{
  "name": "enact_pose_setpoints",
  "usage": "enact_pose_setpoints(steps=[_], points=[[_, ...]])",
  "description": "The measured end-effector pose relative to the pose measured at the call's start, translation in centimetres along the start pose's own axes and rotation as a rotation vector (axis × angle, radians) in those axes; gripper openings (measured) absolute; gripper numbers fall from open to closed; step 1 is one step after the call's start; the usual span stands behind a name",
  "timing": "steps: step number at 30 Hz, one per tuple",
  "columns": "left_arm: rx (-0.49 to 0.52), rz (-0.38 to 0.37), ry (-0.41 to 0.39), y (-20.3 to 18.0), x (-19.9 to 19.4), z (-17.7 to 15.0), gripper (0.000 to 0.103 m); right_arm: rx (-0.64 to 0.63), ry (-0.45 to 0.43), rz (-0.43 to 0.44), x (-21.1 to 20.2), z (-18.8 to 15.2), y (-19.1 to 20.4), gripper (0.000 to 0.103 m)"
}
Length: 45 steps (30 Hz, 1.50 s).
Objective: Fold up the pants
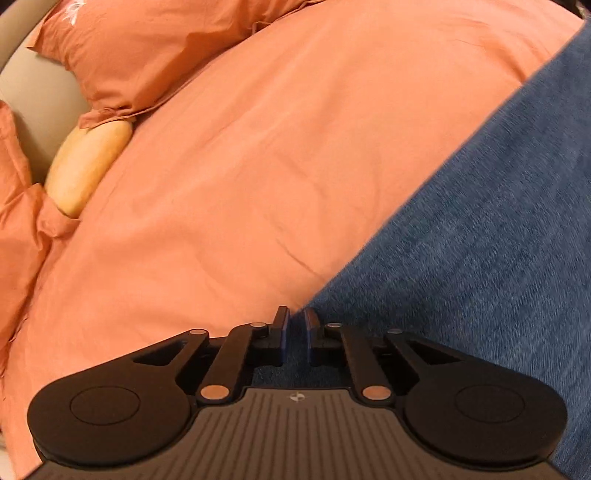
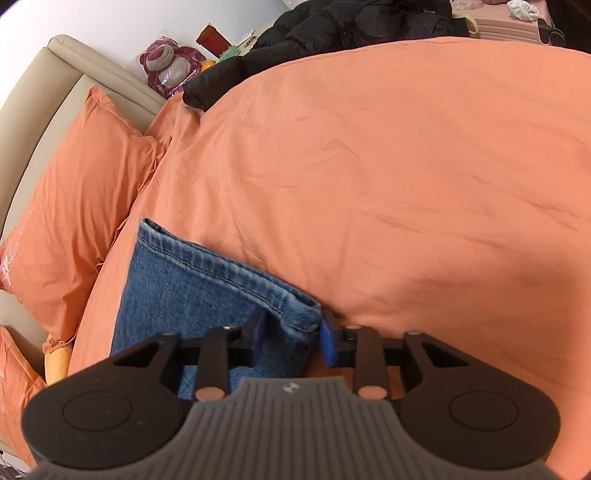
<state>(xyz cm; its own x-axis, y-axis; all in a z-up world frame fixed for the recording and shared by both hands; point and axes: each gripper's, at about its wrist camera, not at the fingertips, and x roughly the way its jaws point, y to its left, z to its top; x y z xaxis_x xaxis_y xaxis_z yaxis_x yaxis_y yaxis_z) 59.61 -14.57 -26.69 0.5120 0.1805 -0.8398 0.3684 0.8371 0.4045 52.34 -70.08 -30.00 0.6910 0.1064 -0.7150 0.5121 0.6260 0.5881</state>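
Note:
Blue denim pants (image 1: 480, 240) lie on an orange bed cover (image 1: 277, 147). In the left wrist view the denim fills the right side. My left gripper (image 1: 296, 325) has its jaws nearly together on the fabric's edge, with denim between the pads. In the right wrist view a hemmed pant leg end (image 2: 207, 288) lies flat on the cover (image 2: 406, 184). My right gripper (image 2: 291, 334) is open and straddles the hem's right corner, one finger on the denim, the other on the cover beside it.
Orange pillows (image 2: 74, 206) and a beige headboard (image 2: 48, 85) are at the left. A yellow cushion (image 1: 88, 166) sits between the pillows. A black jacket (image 2: 332, 33), a plush toy (image 2: 170, 66) and clutter lie beyond the bed's far edge.

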Motion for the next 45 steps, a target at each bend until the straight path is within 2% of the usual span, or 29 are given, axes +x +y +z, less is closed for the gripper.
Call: enact_pose_setpoints(steps=[2, 4, 8, 11, 16, 21, 23, 24, 26, 28, 31, 33, 35, 40, 43, 44, 45], points=[[-0.015, 0.036, -0.012, 0.0, -0.8, 0.5, 0.014, -0.015, -0.01, 0.001, -0.1, 0.2, 0.4, 0.014], [0.01, 0.024, -0.065, -0.3, -2.5, 0.8, 0.014, -0.058, -0.017, -0.003, -0.5, 0.6, 1.1, 0.013], [0.091, -0.191, -0.169, -2.7, -6.3, 1.8, 0.015, -0.141, -0.017, 0.009, -1.9, 1.4, 2.5, 0.013], [0.138, -0.28, -0.188, -5.9, -6.8, 3.2, 0.015, -0.21, -0.014, 0.002, -3.1, 1.7, 3.6, 0.012], [0.129, -0.273, -0.14, -9.5, -2.8, 6.1, 0.014, -0.291, -0.038, 0.001, -5.3, 1.6, 5.1, 0.01], [0.002, -0.288, -0.113, -8.7, 0.0, 9.9, 0.009, -0.377, -0.043, 0.021, -7.0, 1.8, 6.9, 0.01], [-0.031, -0.243, -0.112, -8.5, 0.7, 11.3, 0.009, -0.41, -0.041, 0.016, -7.1, 1.8, 7.6, 0.009], [-0.049, -0.223, -0.087, -8.5, 1.3, 11.8, 0.009, -0.416, -0.042, 0.013, -7.2, 1.8, 7.9, 0.009], [-0.067, -0.222, -0.068, -8.4, 1.5, 12.2, 0.008, -0.427, -0.039, 0.006, -7.3, 1.9, 8.3, 0.009], [-0.062, -0.228, -0.095, -8.0, 0.2, 11.9, 0.008, -0.432, -0.038, 0.002, -7.5, 2.0, 8.5, 0.009], [-0.089, -0.307, -0.146, -7.2, -3.0, 10.0, 0.009, -0.452, -0.036, 0.003, -7.8, 2.1, 9.1, 0.009], [-0.048, -0.344, -0.154, -7.4, -4.7, 8.6, 0.01, -0.462, -0.029, -0.011, -7.6, 2.0, 9.4, 0.009], [-0.012, -0.347, -0.163, -8.2, -6.3, 6.9, 0.011, -0.459, -0.013, -0.05, -6.7, 2.1, 9.2, 0.01], [0.009, -0.383, -0.146, -9.0, -7.5, 4.4, 0.011, -0.459, 0.028, -0.128, -3.4, 1.6, 7.4, 0.01], [0.0, -0.382, -0.125, -8.9, -7.5, 3.5, 0.012, -0.412, 0.053, -0.157, -1.8, 1.4, 6.1, 0.011], [-0.005, -0.378, -0.119, -8.7, -7.5, 3.4, 0.011, -0.382, 0.05, -0.15, -1.9, 1.4, 5.8, 0.013], [-0.006, -0.379, -0.116, -8.5, -7.6, 3.2, 0.012, -0.358, 0.044, -0.137, -2.1, 1.5, 5.5, 0.019]])
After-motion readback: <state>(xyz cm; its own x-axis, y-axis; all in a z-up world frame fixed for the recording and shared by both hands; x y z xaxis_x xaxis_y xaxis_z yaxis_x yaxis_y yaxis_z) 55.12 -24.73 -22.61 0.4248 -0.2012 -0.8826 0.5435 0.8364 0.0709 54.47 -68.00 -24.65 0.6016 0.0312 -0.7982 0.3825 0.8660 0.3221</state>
